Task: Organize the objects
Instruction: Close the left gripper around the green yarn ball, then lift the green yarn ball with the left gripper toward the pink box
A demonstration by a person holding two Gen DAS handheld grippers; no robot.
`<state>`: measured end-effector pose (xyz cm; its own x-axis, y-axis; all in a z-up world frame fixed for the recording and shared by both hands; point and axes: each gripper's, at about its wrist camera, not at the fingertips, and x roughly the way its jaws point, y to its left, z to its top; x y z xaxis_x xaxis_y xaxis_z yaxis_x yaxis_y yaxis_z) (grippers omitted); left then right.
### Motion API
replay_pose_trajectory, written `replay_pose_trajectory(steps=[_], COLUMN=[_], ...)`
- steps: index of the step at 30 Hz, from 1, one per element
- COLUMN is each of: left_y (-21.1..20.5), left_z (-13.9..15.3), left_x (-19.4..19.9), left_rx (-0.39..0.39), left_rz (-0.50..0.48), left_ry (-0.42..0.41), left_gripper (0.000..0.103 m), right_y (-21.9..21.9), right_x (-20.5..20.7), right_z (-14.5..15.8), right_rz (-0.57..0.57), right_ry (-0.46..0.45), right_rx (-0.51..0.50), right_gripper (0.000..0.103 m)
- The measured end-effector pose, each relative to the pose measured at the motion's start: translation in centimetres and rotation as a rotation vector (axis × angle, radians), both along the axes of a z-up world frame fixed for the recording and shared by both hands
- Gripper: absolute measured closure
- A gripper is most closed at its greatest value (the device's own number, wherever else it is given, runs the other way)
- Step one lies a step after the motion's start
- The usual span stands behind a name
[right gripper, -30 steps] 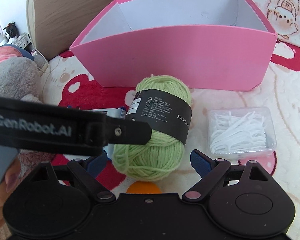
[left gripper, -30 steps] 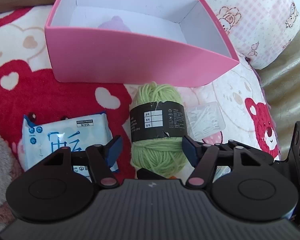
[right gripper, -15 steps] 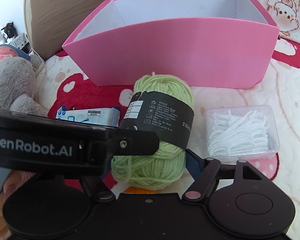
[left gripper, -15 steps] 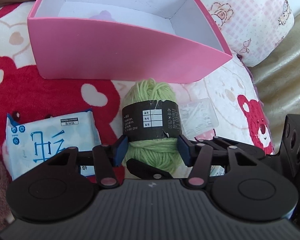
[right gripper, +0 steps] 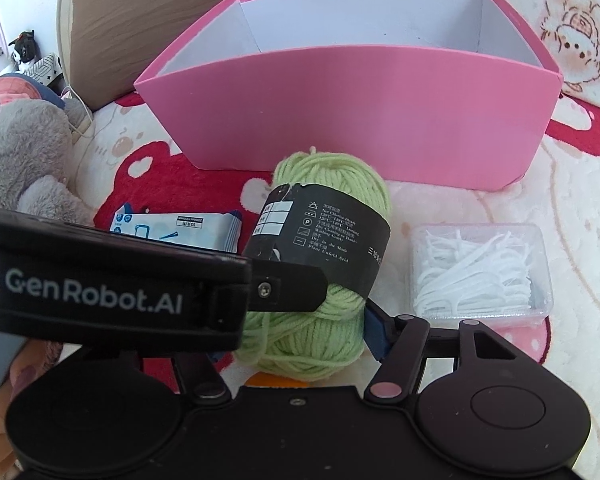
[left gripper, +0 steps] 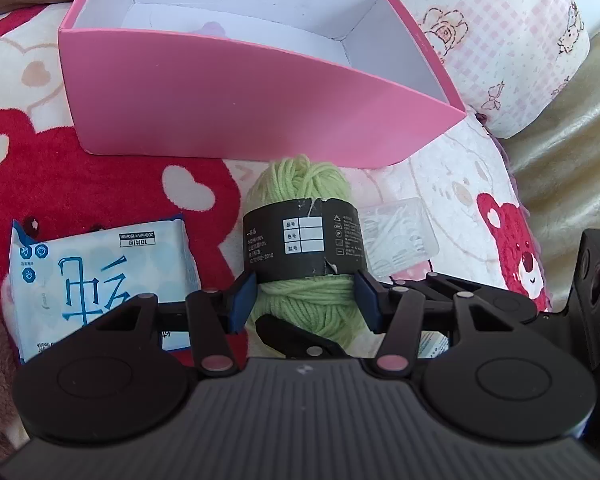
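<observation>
A green yarn ball (left gripper: 300, 184) with a black paper band lies on the bear-print blanket, just in front of the pink box (left gripper: 240, 108). My left gripper (left gripper: 305, 300) is shut on the yarn's near end, with both blue pads (left gripper: 242, 300) pressing its sides. In the right wrist view the same yarn ball (right gripper: 332, 184) sits between the jaws of my right gripper (right gripper: 296, 344), which are closing. Its right pad (right gripper: 374, 332) touches the yarn. The other pad is hidden behind the left gripper's body (right gripper: 100, 280), which crosses the picture.
A wet-wipes pack (left gripper: 100, 276) lies left of the yarn and a clear box of floss picks (right gripper: 480, 272) lies right of it. Something orange (right gripper: 272, 380) peeks out under the yarn. A grey plush toy (right gripper: 24, 168) sits at far left, a pink pillow (left gripper: 512, 40) behind the box.
The left jaws have closed from either side of the yarn onto it. The right jaws have narrowed from wide open until the visible pad meets the yarn. Neither hand has travelled.
</observation>
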<state>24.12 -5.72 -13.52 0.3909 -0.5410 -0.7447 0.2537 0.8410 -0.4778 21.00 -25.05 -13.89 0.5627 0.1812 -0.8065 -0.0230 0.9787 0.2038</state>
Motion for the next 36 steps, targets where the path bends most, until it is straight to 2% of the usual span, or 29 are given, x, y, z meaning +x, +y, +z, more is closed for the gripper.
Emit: replay_pose_trajectory(steps=[20, 36], left_y=[-0.2, 0.6], left_z=[1.0, 3.7], left_x=[-0.8, -2.9], left_rx=[0.017, 0.004], left_rz=[-0.023, -0.024], left_ry=[-0.031, -0.087], left_gripper=[0.051, 0.051], right_y=[0.6, 1.1], right_x=[-0.2, -2.2], right_z=[0.8, 3.5], right_rz=[0.023, 0.033], right_ry=[-0.017, -0.074], right_rx=[-0.021, -0.045], right_gripper=[0.036, 0.036])
